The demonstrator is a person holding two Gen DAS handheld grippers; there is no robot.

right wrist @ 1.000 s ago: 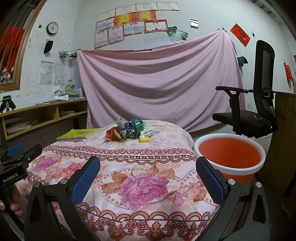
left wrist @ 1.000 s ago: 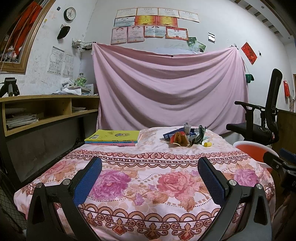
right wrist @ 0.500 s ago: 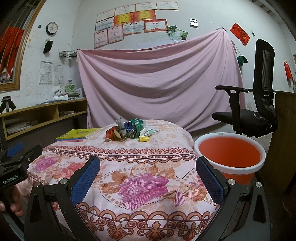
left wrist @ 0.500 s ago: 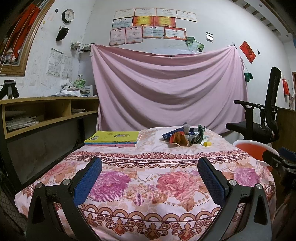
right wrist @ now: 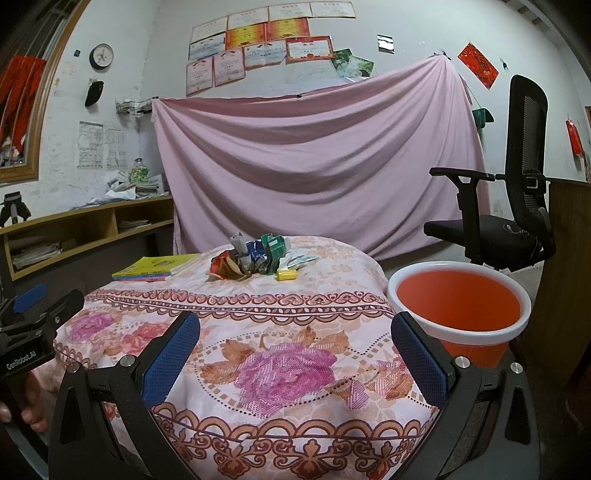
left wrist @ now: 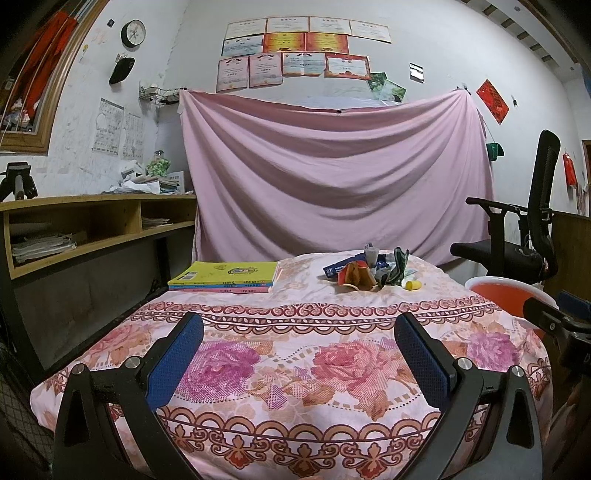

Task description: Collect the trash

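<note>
- A lived-in room of a home, used for study as well.
- Certificates (left wrist: 295,51) and a clock (left wrist: 133,33) hang on the white wall at the top of the frame.
- A pink sheet (left wrist: 332,177) hangs behind a surface under a floral cloth (left wrist: 295,354).
- Wooden shelves (left wrist: 92,225) with papers at left; an office chair (left wrist: 524,236) at right.
</note>
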